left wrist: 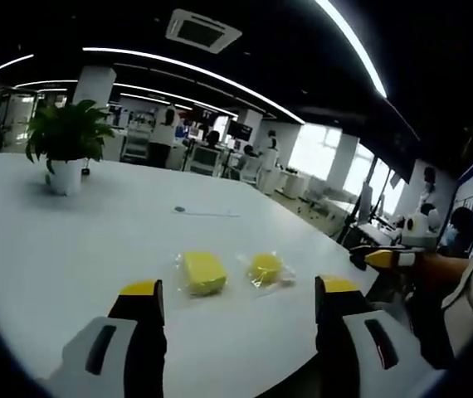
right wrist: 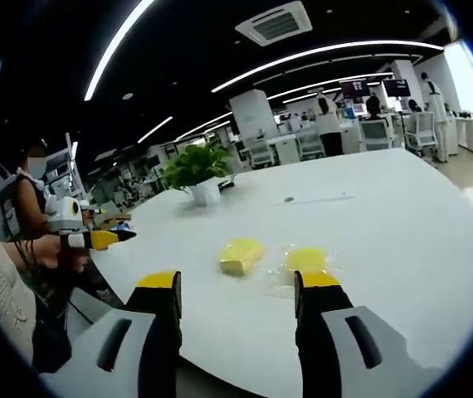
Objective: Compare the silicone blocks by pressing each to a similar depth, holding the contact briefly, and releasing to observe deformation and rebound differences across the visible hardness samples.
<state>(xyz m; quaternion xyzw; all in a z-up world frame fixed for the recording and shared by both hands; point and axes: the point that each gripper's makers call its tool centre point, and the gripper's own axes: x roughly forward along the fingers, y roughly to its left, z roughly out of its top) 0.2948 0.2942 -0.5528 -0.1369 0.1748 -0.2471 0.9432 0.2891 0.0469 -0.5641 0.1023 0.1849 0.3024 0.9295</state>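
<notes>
Left gripper (left wrist: pixel 236 303) and right gripper (right wrist: pixel 236 290) fingers wide open, empty; wrapped blocks (left wrist: pixel 202 273) (left wrist: pixel 265 268) may skid on the bench (left wrist: pixel 70 249) if pressed off-centre.

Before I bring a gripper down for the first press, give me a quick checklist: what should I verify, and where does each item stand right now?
1. Both samples located: ok. The rectangular yellow block and the rounder yellow block lie side by side on the white table.
2. Samples unobstructed: ok. Nothing lies on them; each sits on a clear wrapper.
3. Left gripper ready: ok. Fingers apart, nothing between them, short of the blocks.
4. Right gripper ready: ok. Fingers apart, empty, not yet touching either block.
5. Hardness labels readable: cannot tell. No markings can be made out.
6. Potted plant out of the way: ok. It stands well beyond the blocks.
</notes>
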